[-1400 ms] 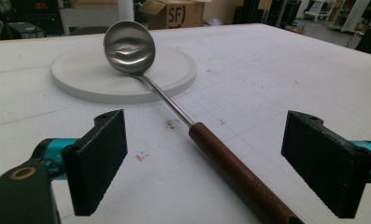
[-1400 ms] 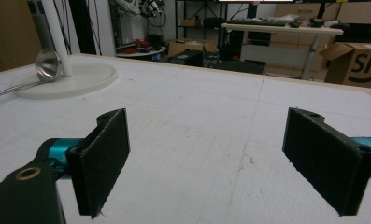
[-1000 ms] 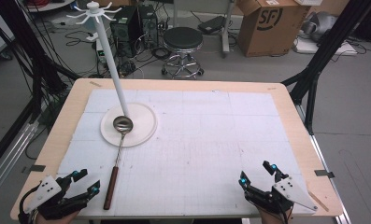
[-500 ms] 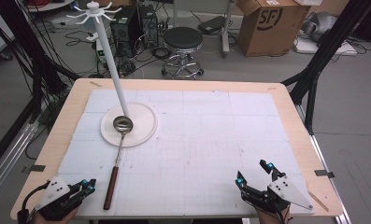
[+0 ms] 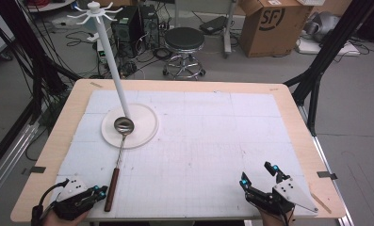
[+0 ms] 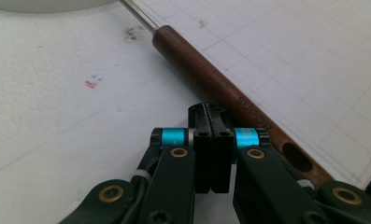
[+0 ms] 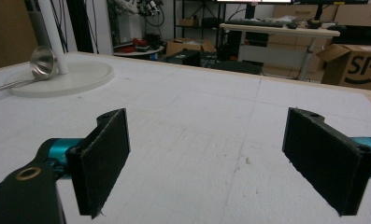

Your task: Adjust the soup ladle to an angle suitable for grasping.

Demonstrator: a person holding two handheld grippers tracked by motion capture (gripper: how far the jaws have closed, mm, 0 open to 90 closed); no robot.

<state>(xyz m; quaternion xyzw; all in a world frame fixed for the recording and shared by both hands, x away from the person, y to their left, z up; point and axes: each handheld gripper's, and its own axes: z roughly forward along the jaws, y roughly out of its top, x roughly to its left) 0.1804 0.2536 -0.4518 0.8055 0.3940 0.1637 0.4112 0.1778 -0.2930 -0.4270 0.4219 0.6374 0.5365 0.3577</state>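
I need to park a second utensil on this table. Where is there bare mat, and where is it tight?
The mat is bare from the rack's white base across to the right edge and down to the right gripper. It is crowded on the left, where the ladle runs from the base to the left gripper.

1 ladle [image 5: 119, 150], 1 stand [image 5: 129, 125], 2 grippers [image 5: 258, 184]

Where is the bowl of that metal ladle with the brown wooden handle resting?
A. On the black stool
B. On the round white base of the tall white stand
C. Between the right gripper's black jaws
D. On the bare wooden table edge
B: in the high view the metal ladle with the brown wooden handle has its bowl lying on the round white base of the tall white stand, beside the pole.
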